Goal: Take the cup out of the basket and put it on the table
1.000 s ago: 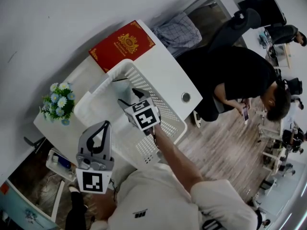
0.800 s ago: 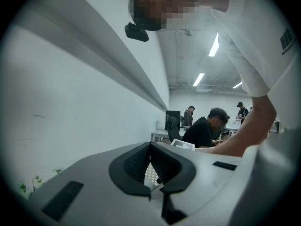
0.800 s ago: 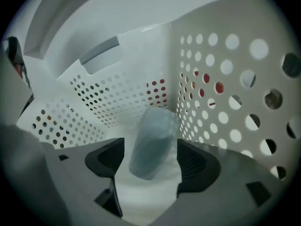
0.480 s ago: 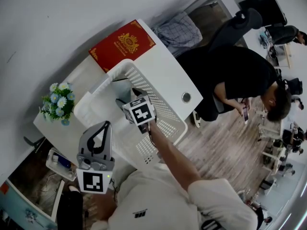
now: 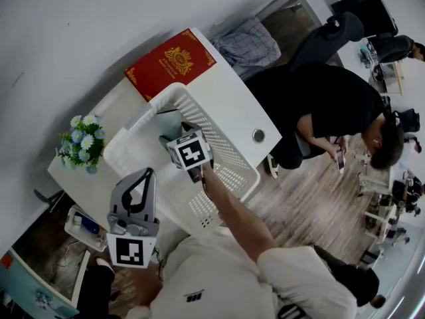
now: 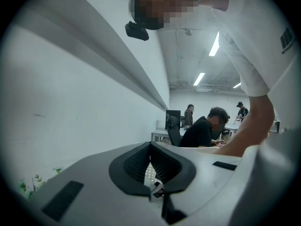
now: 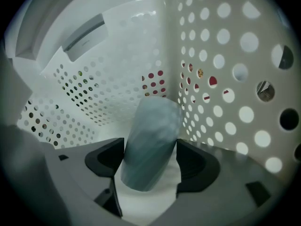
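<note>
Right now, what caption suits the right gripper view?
Right tongs, just opened, straddle a grey-blue cup inside the white perforated basket.

Left gripper [image 6: 150, 148], jaws together

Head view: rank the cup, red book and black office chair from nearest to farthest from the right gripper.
1. Pale blue-grey cup, in the white perforated basket, between the open fingers of the right gripper.
2. Red gold-crested book, on the table beyond the basket.
3. Black office chair, off the table, upper right.
</note>
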The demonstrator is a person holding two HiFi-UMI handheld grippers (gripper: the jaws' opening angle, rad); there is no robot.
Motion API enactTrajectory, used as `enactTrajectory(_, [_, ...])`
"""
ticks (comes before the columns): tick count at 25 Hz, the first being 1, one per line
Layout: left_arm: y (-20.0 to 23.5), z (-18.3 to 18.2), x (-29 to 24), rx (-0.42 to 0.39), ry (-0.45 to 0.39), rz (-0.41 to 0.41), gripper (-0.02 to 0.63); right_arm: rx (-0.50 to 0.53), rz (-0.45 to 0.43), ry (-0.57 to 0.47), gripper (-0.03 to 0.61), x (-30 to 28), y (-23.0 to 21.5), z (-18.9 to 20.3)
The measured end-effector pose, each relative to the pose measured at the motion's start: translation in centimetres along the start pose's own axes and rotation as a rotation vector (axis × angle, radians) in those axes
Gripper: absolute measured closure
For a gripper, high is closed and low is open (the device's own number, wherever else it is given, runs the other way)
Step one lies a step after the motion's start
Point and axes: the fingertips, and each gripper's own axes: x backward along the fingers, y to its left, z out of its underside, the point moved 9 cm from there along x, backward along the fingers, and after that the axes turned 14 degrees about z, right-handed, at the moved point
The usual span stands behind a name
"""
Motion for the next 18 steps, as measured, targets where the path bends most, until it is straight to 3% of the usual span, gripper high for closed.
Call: enactTrajectory(18, [-0.86, -0.09, -0.52, 0.007, 0.01, 0.007, 0.604, 0.045, 0.006, 0.031, 0.254, 0.22, 0.75, 0.22])
